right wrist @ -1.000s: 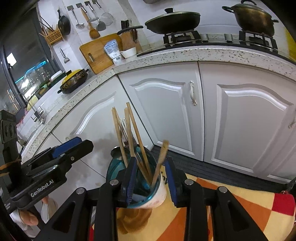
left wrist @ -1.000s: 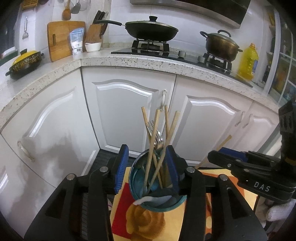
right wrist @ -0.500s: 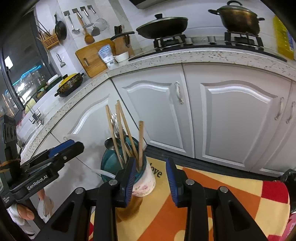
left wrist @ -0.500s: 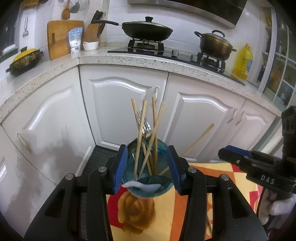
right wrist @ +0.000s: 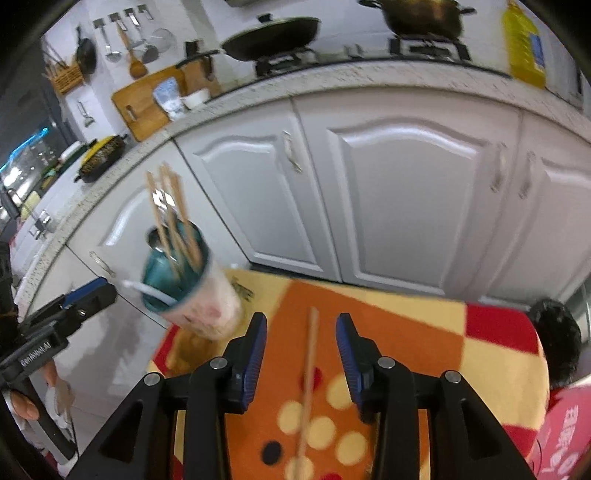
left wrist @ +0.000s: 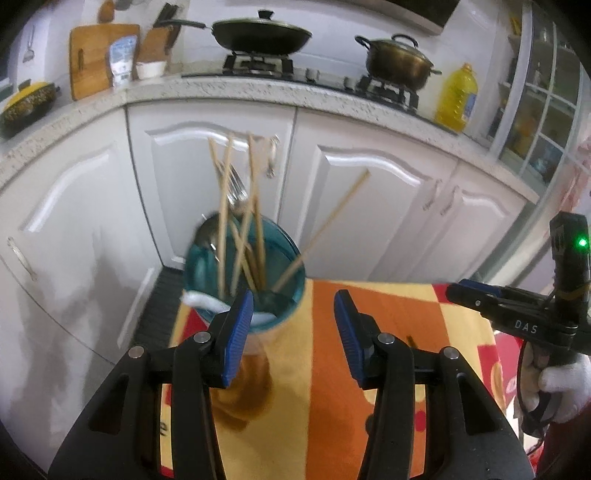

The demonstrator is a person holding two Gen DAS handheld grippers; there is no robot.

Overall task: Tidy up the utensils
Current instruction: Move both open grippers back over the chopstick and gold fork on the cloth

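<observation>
A teal-lined cup (left wrist: pixel 284 295) stands on the patterned cloth (left wrist: pixel 332 387) and holds several wooden chopsticks (left wrist: pixel 255 206) and metal cutlery (left wrist: pixel 236 188). My left gripper (left wrist: pixel 293 334) is open and empty, just right of and behind the cup. The cup also shows in the right wrist view (right wrist: pixel 199 295), at the left. My right gripper (right wrist: pixel 301 350) is open, with one loose wooden chopstick (right wrist: pixel 308 384) lying on the cloth between its fingers. The right gripper also shows in the left wrist view (left wrist: pixel 458 293).
White cabinet doors (left wrist: pixel 221 177) stand close behind the table. The counter above carries a black pan (left wrist: pixel 262 35), a brass pot (left wrist: pixel 397 61), an oil bottle (left wrist: pixel 456 98) and a cutting board (right wrist: pixel 142 107). The cloth's far edge (right wrist: pixel 351 286) lies near the cabinets.
My left gripper has let go of the cup and shifted right, so the cup now sits to its left. My right gripper has swung right, away from the cup, over a loose chopstick.
</observation>
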